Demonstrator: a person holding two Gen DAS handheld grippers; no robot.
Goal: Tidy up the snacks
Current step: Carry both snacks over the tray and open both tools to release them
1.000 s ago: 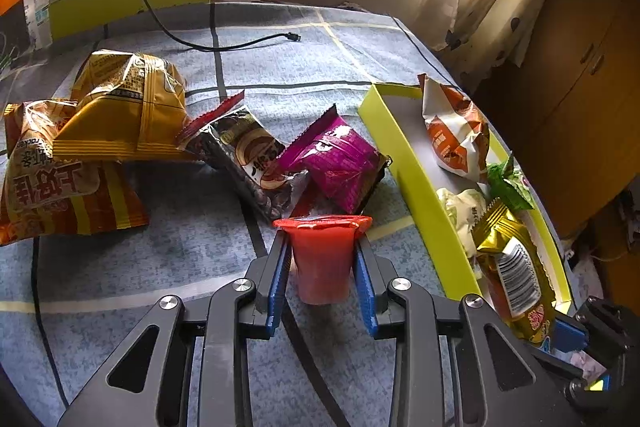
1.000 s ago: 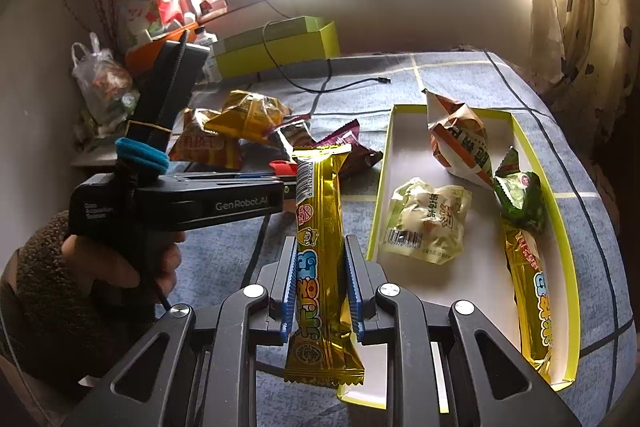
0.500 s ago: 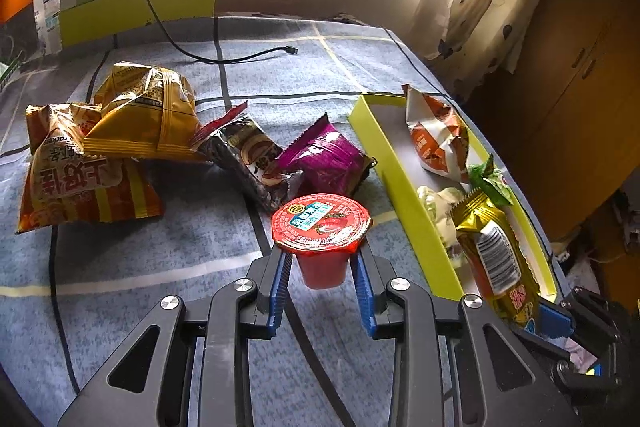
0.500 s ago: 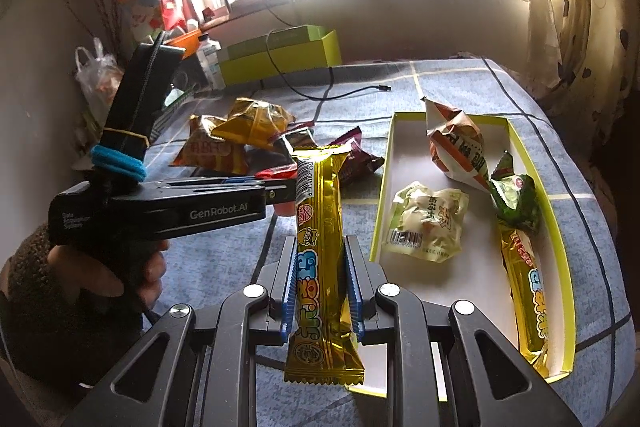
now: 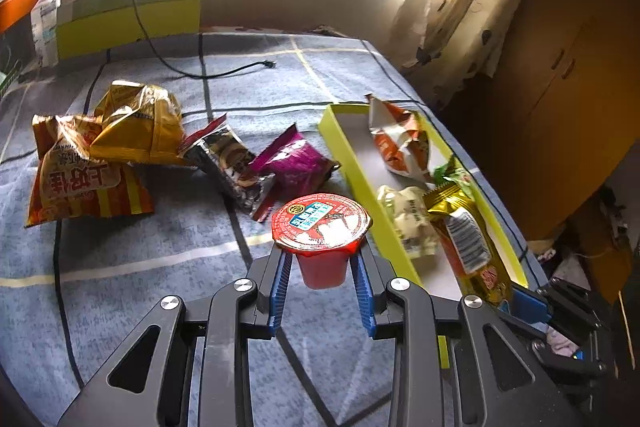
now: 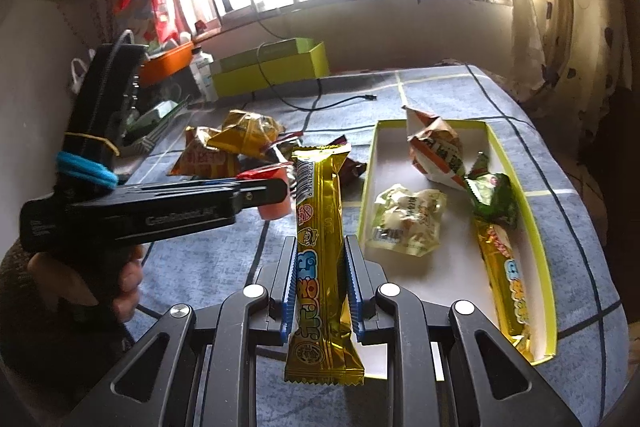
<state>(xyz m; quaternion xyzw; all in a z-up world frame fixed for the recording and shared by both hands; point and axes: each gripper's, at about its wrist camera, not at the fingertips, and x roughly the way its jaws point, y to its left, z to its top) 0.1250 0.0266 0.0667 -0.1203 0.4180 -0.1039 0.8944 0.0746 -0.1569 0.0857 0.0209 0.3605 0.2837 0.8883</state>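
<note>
My left gripper [image 5: 322, 267] is shut on a red jelly cup [image 5: 320, 239] with a printed foil lid, held above the blue checked cloth just left of the yellow-rimmed tray [image 5: 356, 171]. My right gripper [image 6: 320, 263] is shut on a long gold snack bar [image 6: 320, 251], held upright over the cloth left of the tray [image 6: 536, 227]. The tray holds an orange-white bag [image 6: 436, 151], a pale packet [image 6: 408, 223], a green packet [image 6: 494, 199] and a gold bar [image 6: 506, 283]. The left gripper and jelly cup [image 6: 274, 205] also show in the right wrist view.
Loose snacks lie on the cloth: an orange striped bag [image 5: 76, 183], a yellow bag [image 5: 136, 123], a dark packet [image 5: 230, 163] and a purple packet [image 5: 292, 163]. A black cable [image 5: 224, 71] crosses the far cloth. A green box [image 5: 128, 19] stands by the wall. A wooden cabinet [image 5: 560, 87] is on the right.
My left gripper has lifted the jelly cup off the cloth and tilted so its lid now faces the camera. My right gripper has risen slightly with the gold bar.
</note>
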